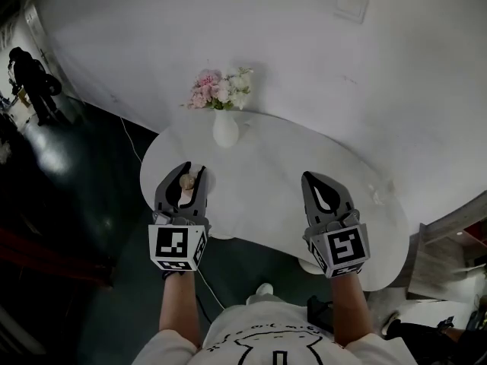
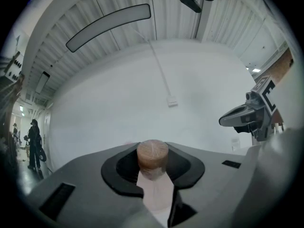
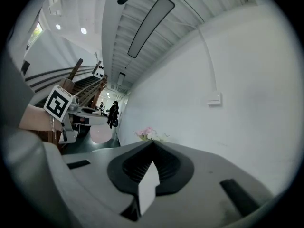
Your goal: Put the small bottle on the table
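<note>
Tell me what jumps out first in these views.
The small bottle with a cork stopper, clamped in the left gripper over the left side of the white table. Behind it, a white vase of pink and white flowers stands at its far edge; the right gripper is shut and empty.

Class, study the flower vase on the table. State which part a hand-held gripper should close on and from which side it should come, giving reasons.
Likely best: grip the vase at its narrow neck under the flowers, coming in level from the near edge of the table. They overhang its top, the wall stands behind, and its body looks wider.
</note>
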A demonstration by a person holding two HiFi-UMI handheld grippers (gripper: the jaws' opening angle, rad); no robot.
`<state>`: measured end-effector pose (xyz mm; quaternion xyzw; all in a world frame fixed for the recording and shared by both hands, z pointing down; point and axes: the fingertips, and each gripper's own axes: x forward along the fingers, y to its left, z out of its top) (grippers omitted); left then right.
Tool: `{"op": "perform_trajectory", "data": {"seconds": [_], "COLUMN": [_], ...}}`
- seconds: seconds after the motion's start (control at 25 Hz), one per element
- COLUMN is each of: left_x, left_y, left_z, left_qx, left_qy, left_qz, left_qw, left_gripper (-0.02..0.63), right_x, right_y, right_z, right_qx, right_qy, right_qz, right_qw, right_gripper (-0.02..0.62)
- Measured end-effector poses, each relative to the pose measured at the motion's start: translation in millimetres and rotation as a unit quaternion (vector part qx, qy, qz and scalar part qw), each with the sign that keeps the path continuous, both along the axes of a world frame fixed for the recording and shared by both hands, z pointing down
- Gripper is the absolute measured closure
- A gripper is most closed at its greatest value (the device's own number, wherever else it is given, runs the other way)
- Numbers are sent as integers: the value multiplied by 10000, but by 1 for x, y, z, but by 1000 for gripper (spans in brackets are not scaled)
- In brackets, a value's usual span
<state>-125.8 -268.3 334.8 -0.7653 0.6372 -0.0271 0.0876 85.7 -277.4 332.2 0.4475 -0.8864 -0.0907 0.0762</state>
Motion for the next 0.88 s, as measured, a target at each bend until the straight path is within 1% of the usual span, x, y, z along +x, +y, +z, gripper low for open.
{"op": "perform_trajectory", "data": {"seconds": [0.16, 0.32, 0.48, 0.88], "left_x": [3, -1, -8, -13], "left_y": [-17, -30, -49, -118], "left_z": [22, 36, 40, 47], "left_qx": [-195, -333, -391, -509], "left_qy": [23, 50, 8, -35], "left_qz": [59, 66, 132, 529], "left_qw": [9998, 9994, 9991, 9973], "left_gripper": [489, 489, 489, 489], "right_x": [-3, -8, -15, -28], "right_y": [-20, -35, -51, -106], "right_z": [16, 29, 37, 41], "right_qx": [-168, -315, -426, -469], "right_qy": [-2, -24, -62, -115], "right_qz": [-11, 9, 95, 364], "right_qw": [9999, 9995, 9990, 9982], "right_gripper": [603, 603, 603, 603]}}
